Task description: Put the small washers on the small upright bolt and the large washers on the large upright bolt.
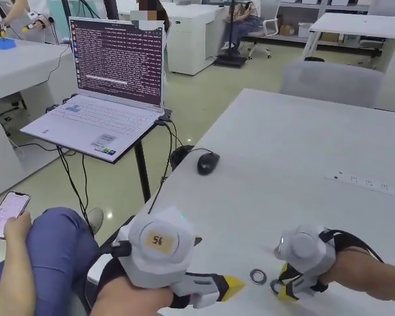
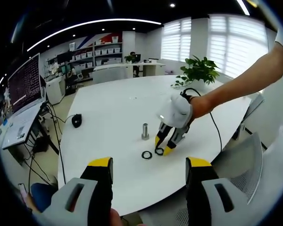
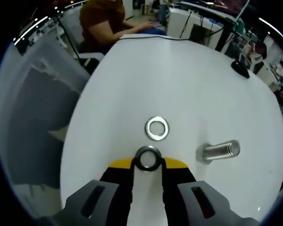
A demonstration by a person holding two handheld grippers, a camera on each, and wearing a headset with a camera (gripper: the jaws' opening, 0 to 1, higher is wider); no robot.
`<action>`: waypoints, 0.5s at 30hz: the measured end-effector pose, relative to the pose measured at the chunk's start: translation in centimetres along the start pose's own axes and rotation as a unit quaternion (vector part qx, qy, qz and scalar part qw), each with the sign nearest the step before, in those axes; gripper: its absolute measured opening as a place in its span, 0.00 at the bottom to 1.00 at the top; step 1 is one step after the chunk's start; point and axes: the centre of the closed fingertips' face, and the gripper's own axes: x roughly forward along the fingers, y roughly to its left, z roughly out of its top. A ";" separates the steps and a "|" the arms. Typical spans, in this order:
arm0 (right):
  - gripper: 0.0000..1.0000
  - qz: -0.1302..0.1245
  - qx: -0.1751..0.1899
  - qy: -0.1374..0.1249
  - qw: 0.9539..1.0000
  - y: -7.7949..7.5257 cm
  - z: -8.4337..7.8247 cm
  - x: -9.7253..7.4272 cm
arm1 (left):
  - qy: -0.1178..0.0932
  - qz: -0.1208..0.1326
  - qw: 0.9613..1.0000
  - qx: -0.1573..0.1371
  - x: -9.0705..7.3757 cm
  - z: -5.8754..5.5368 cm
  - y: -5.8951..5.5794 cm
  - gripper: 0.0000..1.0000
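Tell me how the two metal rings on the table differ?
The gripped washer sits between the right gripper's jaws; the free washer lies alone on the table. The gripped washer looks darker, the free washer brighter silver. Both are flat rings of seemingly similar size, near the upright bolt.

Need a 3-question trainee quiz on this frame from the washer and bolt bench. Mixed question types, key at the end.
1. Count: how many washers lie on the white table?
2. True or false: the left gripper is shut on the upright bolt.
3. Pick one: the right gripper has its fingers either side of A) the bolt, B) a washer, C) nothing.
Key: 1) Two: the gripped washer and the free washer beside it. 2) False: its fingers are open and empty, and the bolt stands alone. 3) B.
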 end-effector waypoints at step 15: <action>0.23 -0.034 0.035 -0.037 0.998 -1.2 0.9 -2.4 | -0.001 -0.006 1.000 0.002 0.5 0.3 -0.2 0.62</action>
